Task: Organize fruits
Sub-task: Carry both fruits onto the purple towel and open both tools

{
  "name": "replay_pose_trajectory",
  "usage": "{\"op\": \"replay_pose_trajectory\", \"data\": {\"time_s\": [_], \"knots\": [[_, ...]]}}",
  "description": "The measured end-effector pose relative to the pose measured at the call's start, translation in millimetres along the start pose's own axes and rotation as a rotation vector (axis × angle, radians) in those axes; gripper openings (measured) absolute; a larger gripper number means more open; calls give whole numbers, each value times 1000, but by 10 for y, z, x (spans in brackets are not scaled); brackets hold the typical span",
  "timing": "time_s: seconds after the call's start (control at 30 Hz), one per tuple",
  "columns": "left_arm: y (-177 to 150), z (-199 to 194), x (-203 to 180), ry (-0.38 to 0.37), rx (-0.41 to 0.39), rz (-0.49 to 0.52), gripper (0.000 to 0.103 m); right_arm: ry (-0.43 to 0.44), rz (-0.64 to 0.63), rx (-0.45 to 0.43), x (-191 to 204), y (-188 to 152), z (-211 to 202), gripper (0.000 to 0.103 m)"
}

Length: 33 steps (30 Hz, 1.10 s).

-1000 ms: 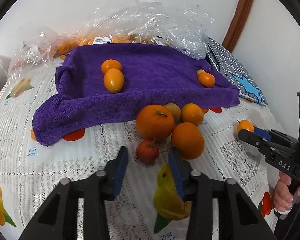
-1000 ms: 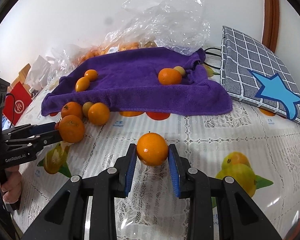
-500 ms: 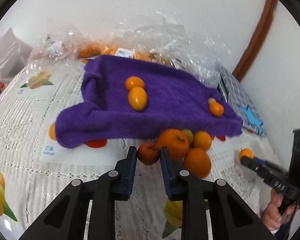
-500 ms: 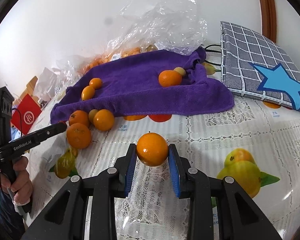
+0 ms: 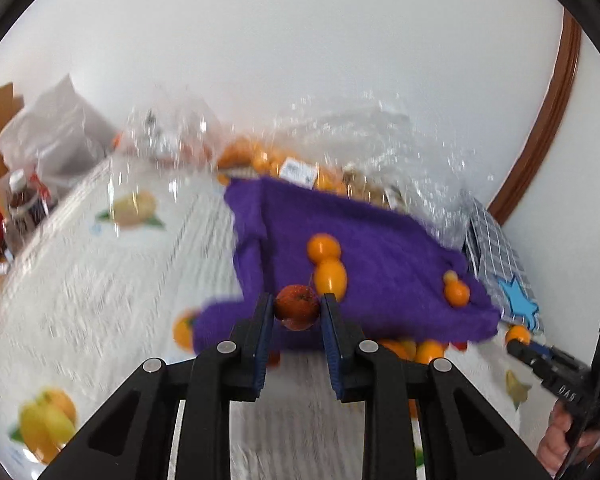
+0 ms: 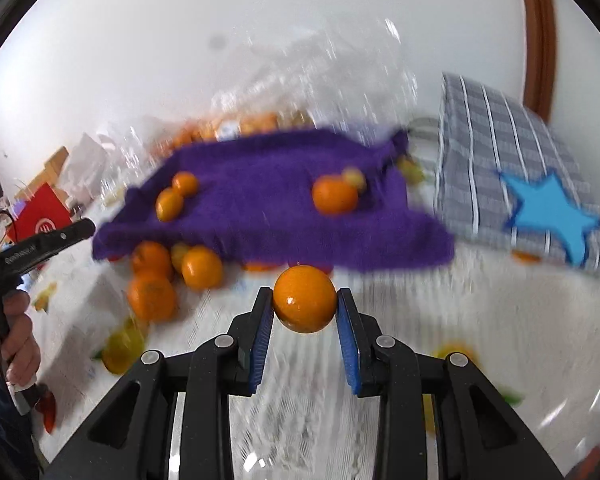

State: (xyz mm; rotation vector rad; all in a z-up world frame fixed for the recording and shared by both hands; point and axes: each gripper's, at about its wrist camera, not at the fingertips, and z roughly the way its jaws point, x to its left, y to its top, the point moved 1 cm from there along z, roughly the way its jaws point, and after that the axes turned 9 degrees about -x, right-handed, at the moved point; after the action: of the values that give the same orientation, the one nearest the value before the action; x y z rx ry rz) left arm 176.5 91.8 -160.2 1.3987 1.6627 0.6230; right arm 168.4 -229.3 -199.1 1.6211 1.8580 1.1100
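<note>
1. You are holding a small red fruit (image 5: 297, 306) in your left gripper (image 5: 295, 312); its jaws are clamped on the fruit's two sides, and it is hanging above the table in front of the near edge of the purple towel (image 5: 380, 256).
2. You are holding a round orange (image 6: 304, 298) in your right gripper (image 6: 304, 308), jaws pressing on it from both sides, raised over the white tablecloth (image 6: 400, 320) just short of the towel.
3. You appear to be in the carrying step, with both fruits lifted and facing the towel. Judging by the task, the next move is calling for setting each one down on the towel beside its own kind, low and gently so neither is rolling off.
4. The red fruit is looking glossy and a little speckled; the orange is smooth, shiny and nearly spherical.
5. Four small orange fruits are already lying on the towel: an oval pair (image 5: 327, 264) touching each other, and two more (image 5: 456, 290) near the far corner.
6. The towel is thick, fuzzy and rumpled. More oranges (image 6: 167, 272) are sitting clustered on the lace-patterned cloth at its front edge.
7. Crinkled clear plastic bags (image 5: 364, 148) are lying behind the towel; a grey checked cushion (image 6: 512, 184) with a blue star is leaning to the right.
</note>
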Motion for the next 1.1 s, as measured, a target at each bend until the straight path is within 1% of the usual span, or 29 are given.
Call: {"op": "replay_pose_trajectory", "data": {"time_s": [0.1,0.2,0.27,0.33,0.4,0.47,0.53,0.57,0.63,0.77,0.9,1.1], "knots": [[255,92,20,12,-32,16,23,-8,-25,-54,32,334,11,32],[398,280,17,2,-24,9,23,-8,-32,-93,46,630,112,32],[451,458,15,-13,-7,-16,23,0,-24,-98,39,793,263,32],[449,596,19,-24,3,-34,23,7,-19,-78,58,859,454,32],[398,690,37,-34,14,-45,23,23,-18,-43,89,825,688,32],[326,735,69,-32,25,-40,23,30,-19,-13,108,712,867,32],[280,762,72,-30,36,-30,23,10,-27,12,134,592,992,32],[273,780,65,-34,43,-31,23,5,-41,41,164,554,1054,32],[254,794,35,-55,47,-35,23,29,-65,51,236,527,1090,32],[196,844,-60,-63,62,8,23,43,-99,69,331,448,1128,32],[151,917,-92,-48,85,28,23,33,-105,107,319,384,1196,32],[100,997,-65,-12,109,30,23,15,-66,112,224,387,1212,32]]}}
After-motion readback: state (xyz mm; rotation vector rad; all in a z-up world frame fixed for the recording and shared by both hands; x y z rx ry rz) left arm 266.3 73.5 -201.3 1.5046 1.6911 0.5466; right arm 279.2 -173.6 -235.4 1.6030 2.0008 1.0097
